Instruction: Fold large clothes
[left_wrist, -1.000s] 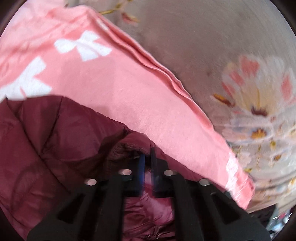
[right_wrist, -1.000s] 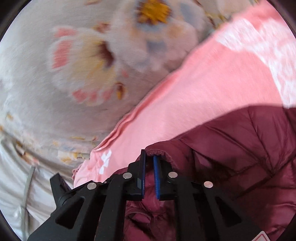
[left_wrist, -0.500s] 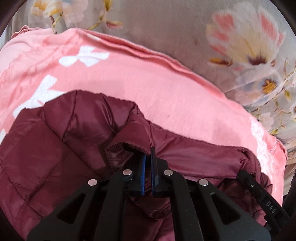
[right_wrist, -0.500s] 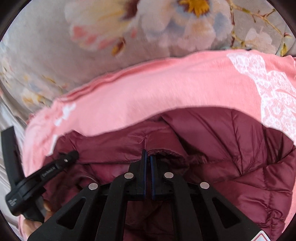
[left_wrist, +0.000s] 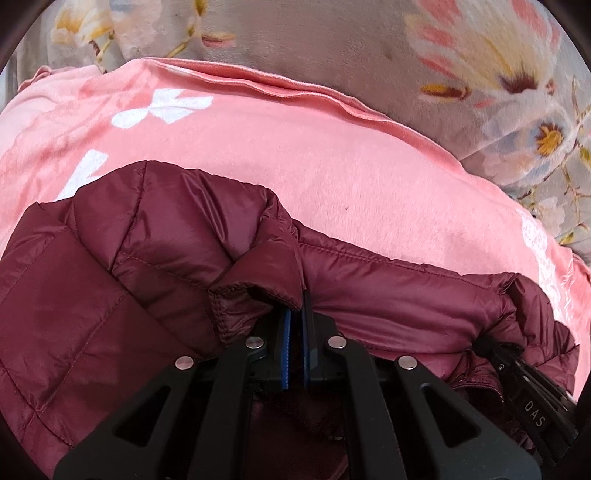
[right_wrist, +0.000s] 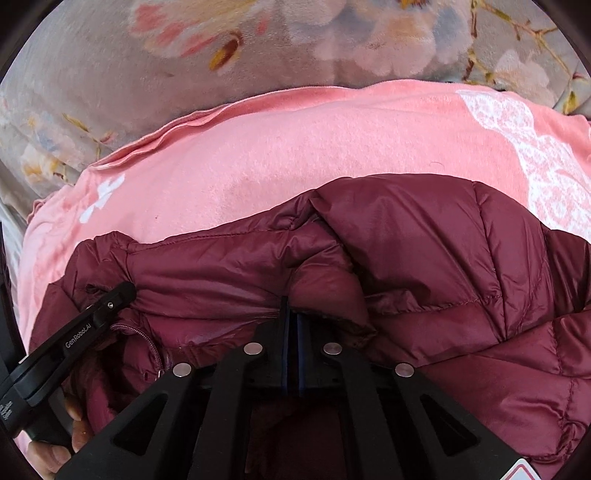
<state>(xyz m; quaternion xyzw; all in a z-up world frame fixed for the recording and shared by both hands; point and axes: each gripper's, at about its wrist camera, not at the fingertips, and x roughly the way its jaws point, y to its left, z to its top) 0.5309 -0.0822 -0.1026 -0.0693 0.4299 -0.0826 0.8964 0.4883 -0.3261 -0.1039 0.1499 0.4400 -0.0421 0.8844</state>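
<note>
A dark red quilted puffer jacket (left_wrist: 155, 258) lies over a pink blanket (left_wrist: 295, 155) with white prints. My left gripper (left_wrist: 295, 310) is shut on a fold of the jacket's upper edge near the collar. My right gripper (right_wrist: 291, 314) is shut on the same edge further along. The jacket (right_wrist: 443, 266) fills the lower half of the right wrist view. The right gripper's black fingers show at the lower right of the left wrist view (left_wrist: 517, 376). The left gripper's fingers show at the lower left of the right wrist view (right_wrist: 92, 321), by the zipper (right_wrist: 155, 350).
The pink blanket (right_wrist: 295, 155) lies on a grey bedspread (left_wrist: 332, 40) with large flower prints, which also shows in the right wrist view (right_wrist: 110, 92). The blanket's folded edge runs across the far side. A hand (right_wrist: 51, 446) shows at the lower left.
Both grippers have moved closer together and lowered the jacket's edge onto the blanket. The views swung from tilted to level, and each gripper came into the other's view.
</note>
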